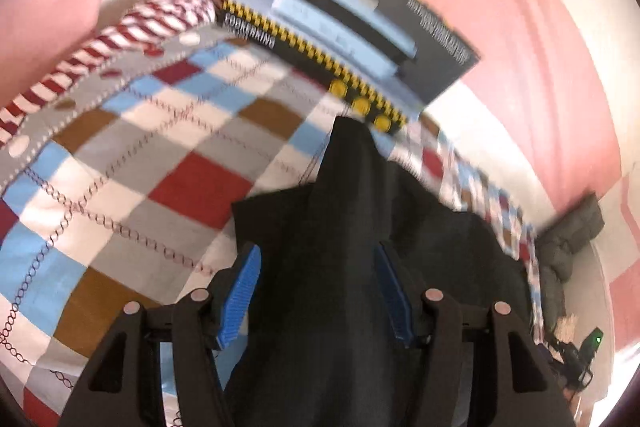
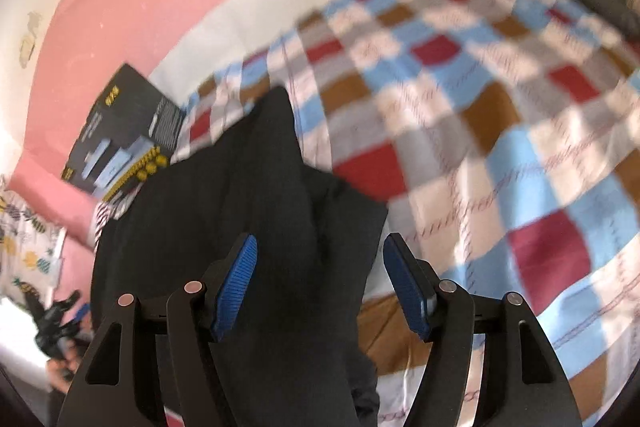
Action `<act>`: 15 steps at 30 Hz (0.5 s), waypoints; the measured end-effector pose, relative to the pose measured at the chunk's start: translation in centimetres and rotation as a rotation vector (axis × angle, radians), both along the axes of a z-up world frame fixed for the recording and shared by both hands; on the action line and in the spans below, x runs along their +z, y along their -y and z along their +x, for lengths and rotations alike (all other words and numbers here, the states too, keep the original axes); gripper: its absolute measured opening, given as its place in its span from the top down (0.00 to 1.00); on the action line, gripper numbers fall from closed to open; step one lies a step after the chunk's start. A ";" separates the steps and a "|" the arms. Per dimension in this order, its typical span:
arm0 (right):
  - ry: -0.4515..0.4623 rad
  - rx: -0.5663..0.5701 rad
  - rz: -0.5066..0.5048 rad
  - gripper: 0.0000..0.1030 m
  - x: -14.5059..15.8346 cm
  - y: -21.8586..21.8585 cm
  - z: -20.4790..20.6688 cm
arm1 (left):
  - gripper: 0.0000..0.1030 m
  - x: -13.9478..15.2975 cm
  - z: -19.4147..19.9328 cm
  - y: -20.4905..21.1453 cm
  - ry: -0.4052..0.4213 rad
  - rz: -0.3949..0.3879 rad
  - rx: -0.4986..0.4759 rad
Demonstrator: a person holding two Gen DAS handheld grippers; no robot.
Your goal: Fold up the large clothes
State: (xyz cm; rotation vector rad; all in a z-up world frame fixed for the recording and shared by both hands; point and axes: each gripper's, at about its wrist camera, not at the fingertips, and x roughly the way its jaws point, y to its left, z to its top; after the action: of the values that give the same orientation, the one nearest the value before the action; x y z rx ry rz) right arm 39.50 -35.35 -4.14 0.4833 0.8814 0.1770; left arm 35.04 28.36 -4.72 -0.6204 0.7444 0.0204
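Two views are both blurred by motion, so we cannot read the fine details. In the left wrist view, our left gripper (image 1: 316, 291) has its blue fingers (image 1: 240, 299) spread wide, and the black garment (image 1: 344, 267) fills the gap between them and runs up toward 12 o'clock in a narrow point. The cloth covers most of the right finger, and we cannot tell if the pads really press it. The lower part of the garment is cut off by the frame edge. In the right wrist view, our right gripper (image 2: 320, 287) is also wide open. The black garment (image 2: 280, 207) lies behind the left finger (image 2: 236, 287) and reaches into the gap, while the right finger stands apart from it over the quilt. If this gripper holds anything, we cannot tell.

The surface is a bed with a checked quilt (image 1: 140, 155) in blue, red, brown, grey and white. At 12 o'clock of the left view a dark cardboard box (image 1: 352, 27) with yellow marks lies on the quilt, just beyond the tip of the garment. A red-and-white striped cloth (image 1: 132, 27) lies at 10 o'clock. A pink wall (image 1: 520, 7) is behind the bed. The dark shape (image 1: 568, 239) at 3 o'clock is too unclear to name.
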 end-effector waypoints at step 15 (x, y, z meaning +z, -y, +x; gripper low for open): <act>-0.013 0.073 -0.169 0.82 -4.5 -6.1 5.6 | 0.42 -4.0 6.9 6.0 -0.039 0.287 -0.101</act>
State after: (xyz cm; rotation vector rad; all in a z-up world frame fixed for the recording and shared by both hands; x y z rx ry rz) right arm 45.13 -29.27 -8.61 0.2955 0.9184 0.1648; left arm 41.91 22.37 -8.71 -0.3090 0.7923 0.0456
